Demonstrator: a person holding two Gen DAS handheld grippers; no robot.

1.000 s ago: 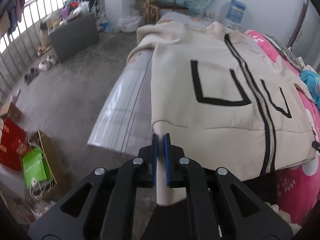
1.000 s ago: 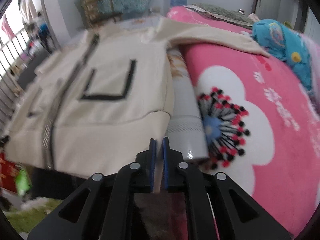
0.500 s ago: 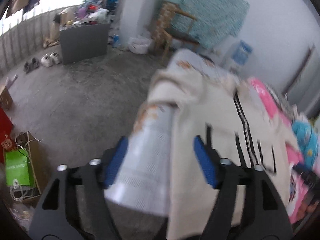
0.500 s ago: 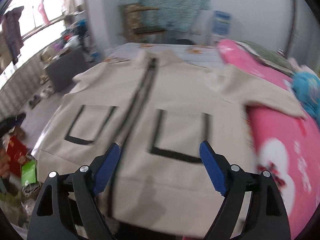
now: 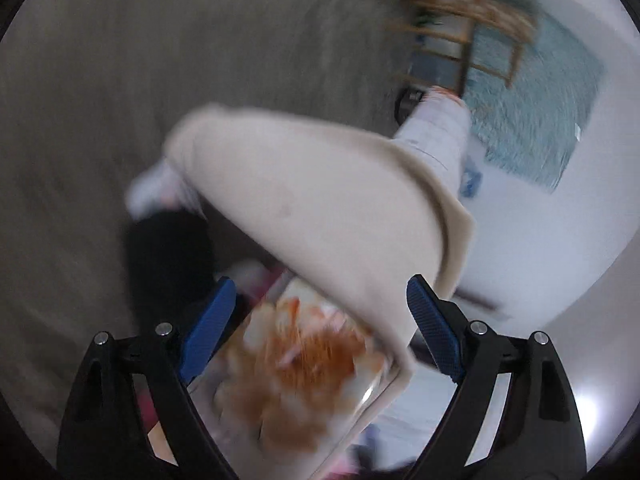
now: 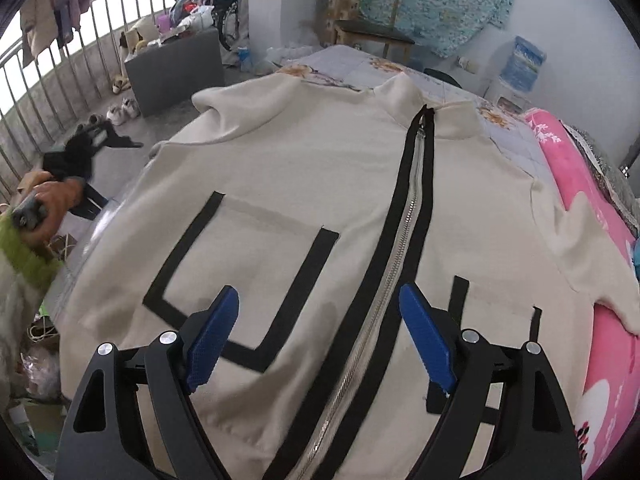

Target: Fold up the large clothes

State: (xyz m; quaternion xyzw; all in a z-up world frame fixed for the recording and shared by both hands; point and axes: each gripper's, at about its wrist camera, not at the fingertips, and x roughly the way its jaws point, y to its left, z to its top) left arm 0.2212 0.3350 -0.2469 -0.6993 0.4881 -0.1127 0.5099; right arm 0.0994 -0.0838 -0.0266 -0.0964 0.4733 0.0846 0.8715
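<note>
Your right tongs (image 6: 318,336) spread wide over cream zip jacket (image 6: 320,200), flat on bed (image 6: 580,168). Left tongs (image 5: 320,332) spread too, w/ blurred jacket sleeve (image 5: 320,208) ahead, nothing gripped.

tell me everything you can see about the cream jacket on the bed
The cream jacket lies front up and spread flat on the bed, collar away from the camera. It looks like soft fleece or knit. A silver zipper edged in black runs down the middle, closed up to the stand collar. Black tape outlines a square pocket on each side. One sleeve trails onto the pink blanket. The right tool hovers open over the hem; whether it touches the fabric cannot be told.
</note>
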